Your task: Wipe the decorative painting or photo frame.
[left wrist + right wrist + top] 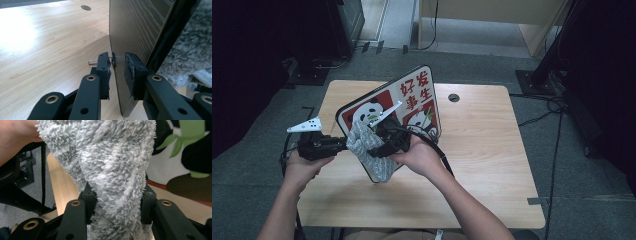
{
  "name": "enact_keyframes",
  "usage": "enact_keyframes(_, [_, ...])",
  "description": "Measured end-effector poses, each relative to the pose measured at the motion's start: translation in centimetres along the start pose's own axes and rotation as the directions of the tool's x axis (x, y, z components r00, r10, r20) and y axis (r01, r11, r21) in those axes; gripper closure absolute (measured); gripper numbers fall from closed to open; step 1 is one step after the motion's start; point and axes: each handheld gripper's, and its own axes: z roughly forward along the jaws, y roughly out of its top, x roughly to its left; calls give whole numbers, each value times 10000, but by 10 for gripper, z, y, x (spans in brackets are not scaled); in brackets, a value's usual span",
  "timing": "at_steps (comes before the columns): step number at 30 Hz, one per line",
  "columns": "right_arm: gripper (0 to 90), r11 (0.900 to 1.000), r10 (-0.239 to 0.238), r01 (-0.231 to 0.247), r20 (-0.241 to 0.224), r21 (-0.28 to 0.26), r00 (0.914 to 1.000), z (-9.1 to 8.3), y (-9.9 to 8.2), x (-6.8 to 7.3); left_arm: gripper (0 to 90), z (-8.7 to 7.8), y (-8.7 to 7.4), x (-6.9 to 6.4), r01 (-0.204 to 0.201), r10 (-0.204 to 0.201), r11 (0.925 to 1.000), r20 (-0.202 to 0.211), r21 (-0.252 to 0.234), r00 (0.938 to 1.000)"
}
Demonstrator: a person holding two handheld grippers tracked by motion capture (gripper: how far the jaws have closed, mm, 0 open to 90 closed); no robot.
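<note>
Grey fleece cloth [371, 150]: a fluffy grey-and-white cloth, bunched against the printed face of the board and hanging down past its lower edge in the high view.
Panda board [412, 92]: a flat rounded-corner board, held tilted above the worktop near its middle; the face shows pandas, green bamboo, red panels and red Chinese characters.
Board back [135, 27]: dark wood-grain surface with a black edge, seen in the left gripper view.
Left hand-held gripper [117, 68]: its two black jaws pinch the board's edge, one pad on each side, the board standing between them.
Small metal clip [93, 61]: a wire piece showing just beside the left jaw; what it belongs to cannot be told.
Right hand-held gripper [117, 202]: jaws pressed in on the grey cloth, which fills the gap between them and rises up in front of the camera.
Left hand [302, 167]: grips the left gripper's body at the worktop's left edge.
Right hand [422, 157]: holds the right gripper against the cloth, forearm coming in from the bottom.
Worktop [492, 165]: light wood-grain surface with a round cable hole [454, 97] near the far edge.
Surroundings: grey carpet floor [582, 200] around the worktop, with black cables [557, 150] trailing on the right.
</note>
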Motion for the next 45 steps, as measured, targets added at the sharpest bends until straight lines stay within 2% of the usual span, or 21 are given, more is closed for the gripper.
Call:
enact_keyframes(15, [606, 9997, -146, 146, 27, 193, 9999, 13, -19, -4, 747, 0, 0, 0, -36, 36, 10000, 2, 21, 10000])
enact_keyframes(18, [606, 9991, -368, 366, 72, 227, 9993, 16, -22, -4, 747, 0, 0, 0, -45, 45, 10000, -8, 24, 10000])
enact_keyframes(45, [606, 9995, 19, -14, -142, 315, 9999, 42, -60, -12, 744, 2, -1, 0, -77, 77, 9999, -32, 87, 10000])
